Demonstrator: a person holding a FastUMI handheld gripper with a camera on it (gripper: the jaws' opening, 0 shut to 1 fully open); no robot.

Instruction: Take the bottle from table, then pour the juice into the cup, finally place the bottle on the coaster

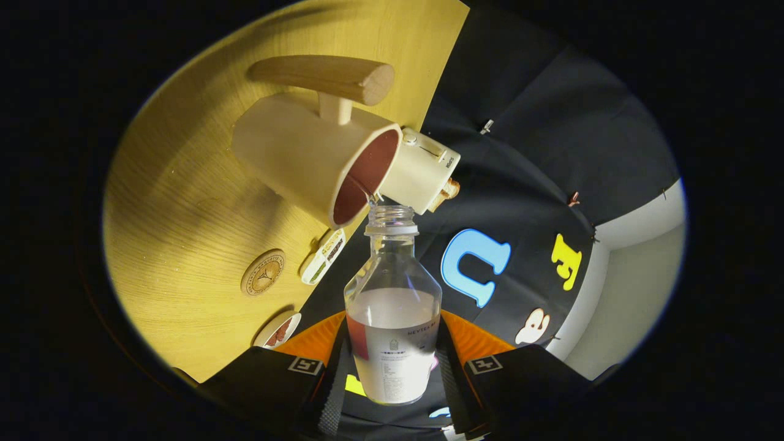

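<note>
My gripper (392, 367) is shut on a clear plastic bottle (392, 306) that stands out between the two fingers, half full of pale liquid, cap off. The whole view is rolled over, so the wooden table (184, 202) stands tilted beside the bottle. The bottle's open mouth (392, 213) sits right at the rim of a cream cup (312, 156) with a dark red inside and a wooden handle (324, 76). A round wooden coaster (263, 272) lies on the table, on the near side of the cup.
A cream box-shaped device (422, 174) stands just behind the cup at the table's edge. A small white packet (323, 256) lies by the coaster, and a small dish (278, 331) sits close to the fingers. Black cloth wall hangs beyond the table.
</note>
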